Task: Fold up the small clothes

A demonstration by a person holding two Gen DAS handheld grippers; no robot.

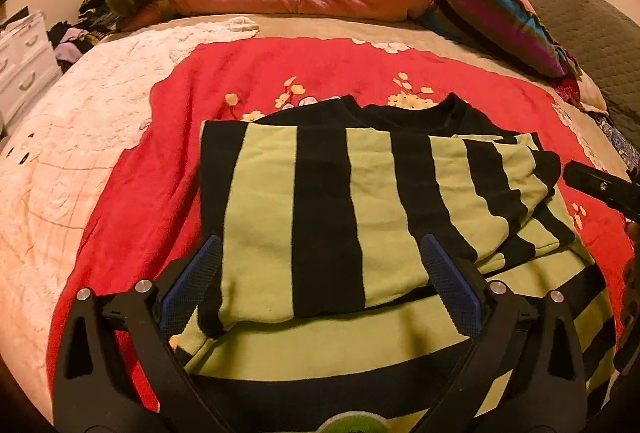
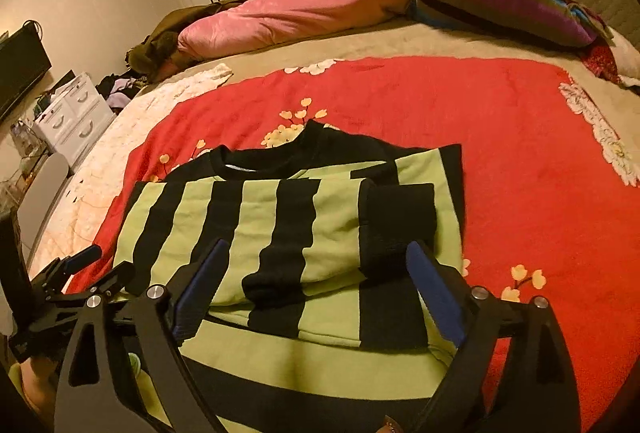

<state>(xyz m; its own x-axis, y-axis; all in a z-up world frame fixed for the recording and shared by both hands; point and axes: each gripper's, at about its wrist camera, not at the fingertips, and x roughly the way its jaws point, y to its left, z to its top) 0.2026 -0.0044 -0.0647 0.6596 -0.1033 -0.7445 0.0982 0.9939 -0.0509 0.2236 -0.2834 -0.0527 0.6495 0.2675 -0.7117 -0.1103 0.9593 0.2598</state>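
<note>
On the red blanket (image 1: 132, 169) lies the striped sweater (image 1: 328, 201) — both grippers' jaws apart.

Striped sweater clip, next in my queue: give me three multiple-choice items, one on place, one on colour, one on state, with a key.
1. Where does the striped sweater lie?
A. On the red blanket
B. On the white drawers
C. On the pink duvet

2. What colours are its stripes?
A. Red and white
B. Blue and purple
C. Black and light green

3. How do the two grippers stand?
A. Both shut on cloth
B. Both open, holding nothing
C. Left shut, right open

Key: 1 A, red cloth shows around the sweater on all visible sides. 2 C, broad black and green bands cover the folded sleeves and body. 3 B, the left gripper and right gripper each show blue pads spread wide over the sweater.
</note>
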